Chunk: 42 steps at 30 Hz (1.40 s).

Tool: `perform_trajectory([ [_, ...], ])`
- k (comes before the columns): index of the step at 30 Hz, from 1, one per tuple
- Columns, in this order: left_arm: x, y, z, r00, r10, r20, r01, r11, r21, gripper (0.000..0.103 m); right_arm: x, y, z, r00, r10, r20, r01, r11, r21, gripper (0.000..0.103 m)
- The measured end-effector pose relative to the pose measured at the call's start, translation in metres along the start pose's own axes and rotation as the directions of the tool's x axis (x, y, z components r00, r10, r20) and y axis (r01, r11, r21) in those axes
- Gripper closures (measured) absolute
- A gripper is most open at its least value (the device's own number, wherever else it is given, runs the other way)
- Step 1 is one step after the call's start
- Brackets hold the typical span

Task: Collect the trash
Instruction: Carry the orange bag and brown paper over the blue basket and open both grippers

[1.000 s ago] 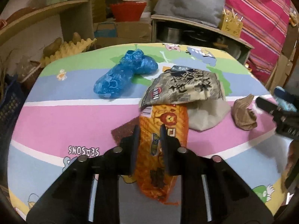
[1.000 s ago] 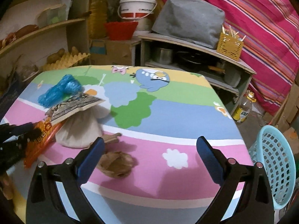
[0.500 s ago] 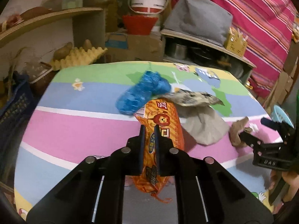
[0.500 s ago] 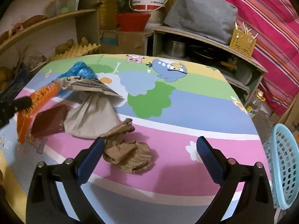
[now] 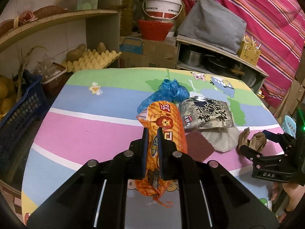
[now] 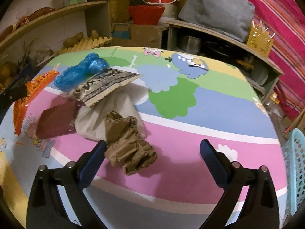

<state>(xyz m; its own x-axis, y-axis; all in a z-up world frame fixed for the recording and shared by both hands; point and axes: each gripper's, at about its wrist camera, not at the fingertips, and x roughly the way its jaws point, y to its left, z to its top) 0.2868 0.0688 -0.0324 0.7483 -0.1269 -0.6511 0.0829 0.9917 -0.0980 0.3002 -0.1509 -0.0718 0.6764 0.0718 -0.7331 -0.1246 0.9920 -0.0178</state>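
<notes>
My left gripper [image 5: 152, 133] is shut on an orange snack wrapper [image 5: 164, 126], lifted off the colourful table [image 5: 91, 133]. Behind it lie a blue plastic bag [image 5: 167, 91], a grey printed packet [image 5: 207, 114], a pale paper bag [image 5: 223, 139] and a dark red square [image 5: 198, 145]. In the right wrist view my right gripper [image 6: 152, 148] hovers over the table with its jaws closing. A crumpled brown paper [image 6: 129, 145] lies between them against the left finger, and the right finger stands well clear of it. The right gripper [image 5: 265, 139] also shows at the right edge of the left wrist view.
A light blue mesh basket [image 6: 294, 171] stands beside the table at the right. Shelves with an egg tray [image 5: 91, 57], a red bowl [image 5: 155, 29] and a white bucket [image 5: 162, 4] are behind. A dark blue crate [image 5: 19, 110] sits off the table's left.
The left gripper closed on the orange wrapper and lifted it off the table. The right gripper moved left and forward until the brown paper lay between its fingers, which have narrowed a little.
</notes>
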Motion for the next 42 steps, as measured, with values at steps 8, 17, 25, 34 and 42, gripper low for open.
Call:
perform_trajectory([
  [8,0.001,-0.004,0.0,1.0,0.006,0.0,-0.006,1.0,0.004,0.095,0.001,0.011,0.0,0.998,0.066,-0.015,-0.066,0.997,-0.046,0.062],
  [17,-0.012,-0.055,0.012,0.999,-0.039,0.032,0.036,0.997,0.07,0.096,-0.054,-0.062,0.012,0.994,-0.005,0.111,0.001,0.999,0.037,0.062],
  [25,-0.034,-0.135,0.035,0.986,-0.149,0.081,0.138,0.982,0.127,0.096,-0.097,-0.168,0.0,0.978,-0.132,0.16,0.104,0.98,0.17,0.062],
  [34,-0.041,-0.259,0.029,0.955,-0.286,0.08,0.262,0.937,0.23,0.096,-0.136,-0.278,-0.036,0.936,-0.318,0.152,0.257,0.911,0.323,0.062],
  [42,-0.029,-0.368,0.006,0.913,-0.408,0.014,0.387,0.875,0.29,0.096,-0.161,-0.355,-0.081,0.923,-0.367,0.113,0.284,0.849,0.445,0.062],
])
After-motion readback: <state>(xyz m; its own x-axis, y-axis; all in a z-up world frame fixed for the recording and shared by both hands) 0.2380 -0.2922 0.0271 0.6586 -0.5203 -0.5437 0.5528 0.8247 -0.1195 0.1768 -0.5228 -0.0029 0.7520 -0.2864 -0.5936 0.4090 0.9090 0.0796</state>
